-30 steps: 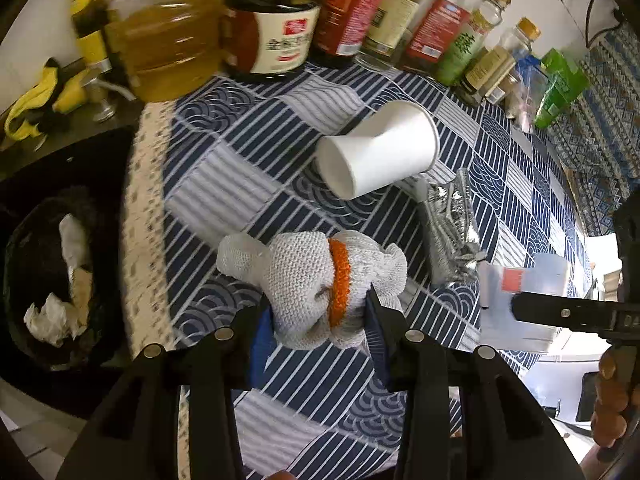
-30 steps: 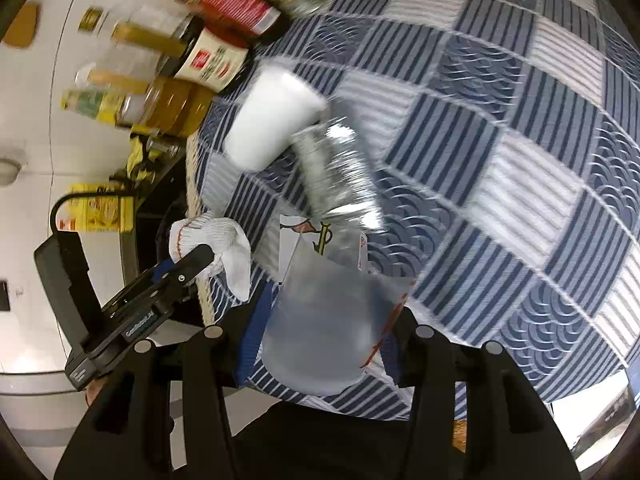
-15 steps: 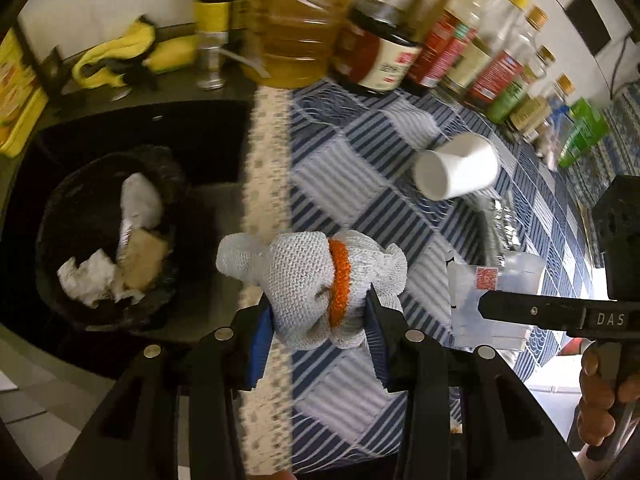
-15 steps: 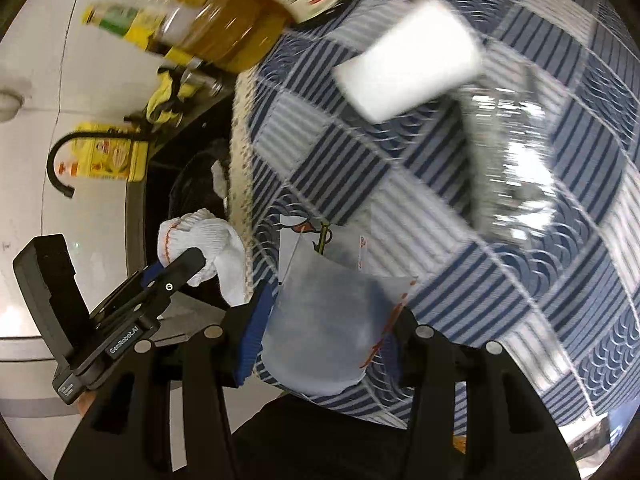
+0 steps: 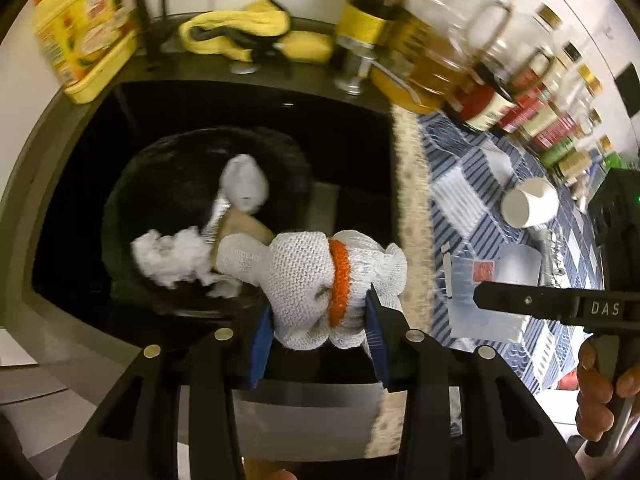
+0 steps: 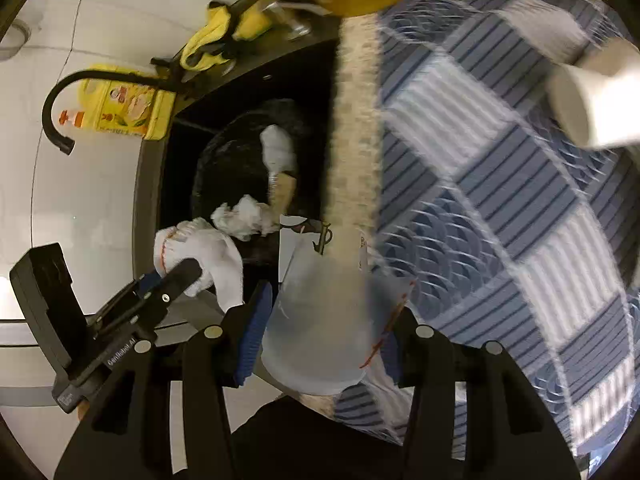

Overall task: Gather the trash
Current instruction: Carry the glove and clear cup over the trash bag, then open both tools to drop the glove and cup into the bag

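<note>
Both grippers loaded, over the sink's bin.

My left gripper (image 5: 316, 320) is clamped tight on the knit glove (image 5: 316, 276); my right gripper (image 6: 320, 332) is closed on a clear plastic bag (image 6: 320, 320). The black bin (image 5: 132, 184) sits at ten o'clock of the glove, already holding tissues. Risk as I judge it: letting go now drops the bag onto the tablecloth (image 6: 500, 184) edge at one o'clock, short of the bin.

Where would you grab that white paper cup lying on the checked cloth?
The white paper cup lies on its side on the checked tablecloth, open mouth facing the sink. I would probably come from above and pinch across its round wall near the middle, where the two sides stand opposite each other.
</note>
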